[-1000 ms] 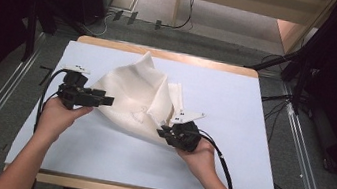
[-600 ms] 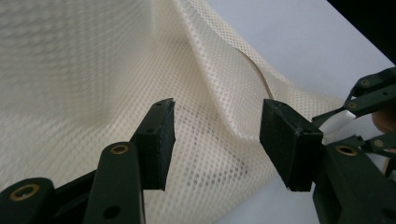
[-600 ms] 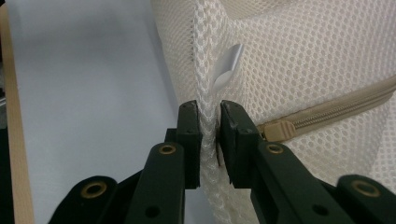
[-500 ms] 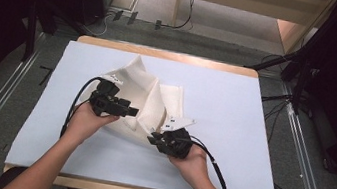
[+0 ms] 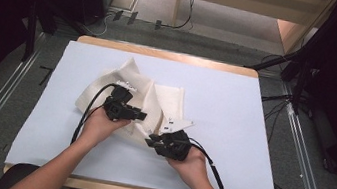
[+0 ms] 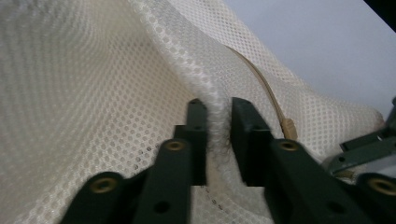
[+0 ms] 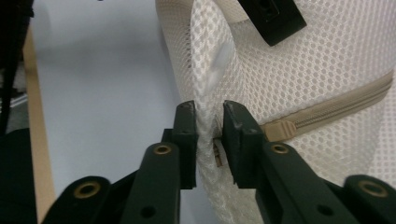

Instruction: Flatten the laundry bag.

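Nearest, my right hand-held gripper (image 5: 153,142) is clenched on a bunched fold of the cream mesh bag (image 5: 155,103); in the right gripper view that fold sits between the jaws, with a tan zipper (image 7: 327,110) running off just beside them. Next, my left hand-held gripper (image 5: 142,116) grasps another ridge of the same mesh, jaws pinched on it. Beyond both, the bag lies crumpled on the pale blue table (image 5: 235,109), near its middle, a white label (image 5: 178,125) showing beside my right hand.
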Demonstrator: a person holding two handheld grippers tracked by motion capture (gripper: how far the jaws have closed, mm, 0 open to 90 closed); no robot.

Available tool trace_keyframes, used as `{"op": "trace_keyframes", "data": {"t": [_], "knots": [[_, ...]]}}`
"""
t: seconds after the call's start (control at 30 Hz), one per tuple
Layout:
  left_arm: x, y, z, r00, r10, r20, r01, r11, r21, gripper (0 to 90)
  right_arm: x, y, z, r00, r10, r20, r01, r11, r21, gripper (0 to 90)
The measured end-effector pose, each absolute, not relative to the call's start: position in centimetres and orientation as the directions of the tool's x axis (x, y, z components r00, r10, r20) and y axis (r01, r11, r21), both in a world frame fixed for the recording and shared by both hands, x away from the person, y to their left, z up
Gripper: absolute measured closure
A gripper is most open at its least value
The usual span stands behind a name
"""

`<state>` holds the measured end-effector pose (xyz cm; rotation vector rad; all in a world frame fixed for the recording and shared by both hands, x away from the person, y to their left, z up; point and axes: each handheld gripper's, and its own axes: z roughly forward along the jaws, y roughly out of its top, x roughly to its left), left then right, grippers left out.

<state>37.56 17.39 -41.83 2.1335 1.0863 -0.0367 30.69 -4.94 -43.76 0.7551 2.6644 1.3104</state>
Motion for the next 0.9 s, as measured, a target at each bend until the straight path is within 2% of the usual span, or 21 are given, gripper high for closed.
{"op": "trace_keyframes", "data": {"t": [0.07, 0.13, 0.3, 0.43, 0.9], "knots": [[37.5, 17.6, -41.7, 0.651, 0.684, -0.329, 0.706, -0.385, 0.594, 86.5, 31.0, -5.2, -43.8, -0.874, 0.445, 0.194, 0.422, 0.502, 0.755, 66.4], [37.4, 17.8, -41.6, 0.649, 0.687, -0.326, 0.706, -0.383, 0.596, 87.1, 31.2, -5.7, -43.7, -0.867, 0.446, 0.224, 0.449, 0.501, 0.740, 63.3], [37.0, 18.3, -41.4, 0.658, 0.682, -0.318, 0.698, -0.395, 0.598, 87.4, 31.2, -8.0, -42.4, -0.859, 0.472, 0.201, 0.443, 0.485, 0.754, 63.1], [36.6, 18.6, -41.3, 0.667, 0.675, -0.315, 0.694, -0.409, 0.592, 87.3, 32.1, -10.1, -41.9, -0.822, 0.534, 0.199, 0.468, 0.433, 0.770, 63.8], [34.5, 19.8, -40.8, 0.667, 0.671, -0.323, 0.689, -0.392, 0.610, 86.8, 38.2, -11.0, -45.0, -0.705, 0.689, 0.166, 0.565, 0.406, 0.718, 56.6]]}}
